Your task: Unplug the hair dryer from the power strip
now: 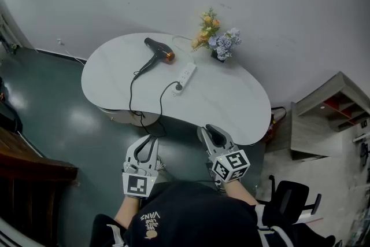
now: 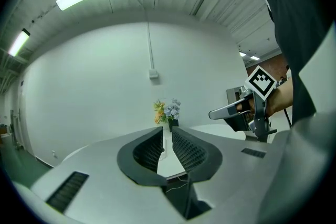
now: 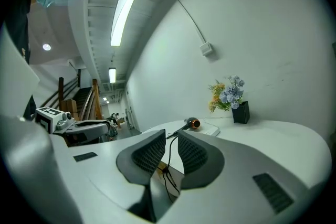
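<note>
Hair dryer (image 1: 159, 51) lies on its side on the far part of the white bench (image 1: 243, 101). Its black cord (image 1: 133, 87) loops over the near edge and back up. Plug (image 1: 178, 88) is seated in the near end of the power strip (image 1: 186, 76). Flowers (image 1: 217, 39) stand by the wall. Left gripper (image 1: 149, 143) and right gripper (image 1: 209, 132) are held short of the bench's near edge, well apart from the strip. Both jaws are pressed nearly together with nothing between them.
</note>
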